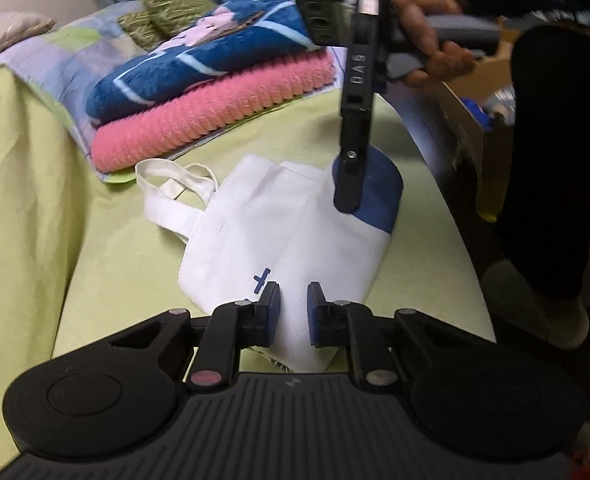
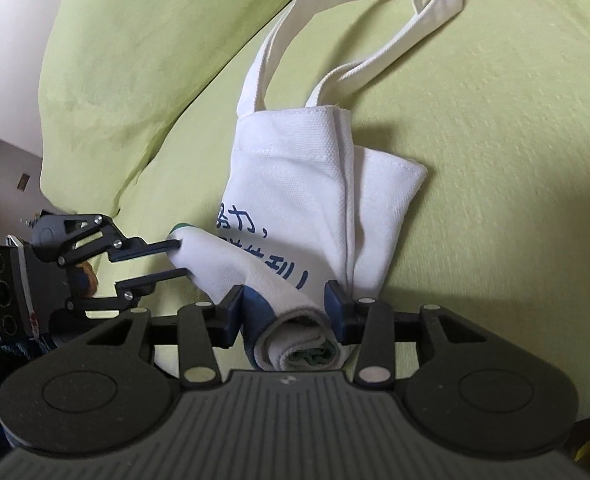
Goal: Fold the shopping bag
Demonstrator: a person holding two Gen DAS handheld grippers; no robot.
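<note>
Bag (image 2: pixel 311 208): on green sheet (image 2: pixel 495 160), long axis six to twelve, handles at twelve. Our right gripper (image 2: pixel 285 312) clamps the rolled six-o'clock end; our left gripper (image 2: pixel 181 258), half-open, straddles the nine-o'clock corner.

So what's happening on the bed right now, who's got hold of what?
A person is folding a white shopping bag on the green bedspread with a handheld claw in each hand. The right claw is clamped on the bag's rolled-up end. The left claw has its fingers on either side of a bunched corner, though a firm pinch isn't clear. The bag is partly folded, and its handles lie spread out loose. Folded blankets sit stacked beyond.
</note>
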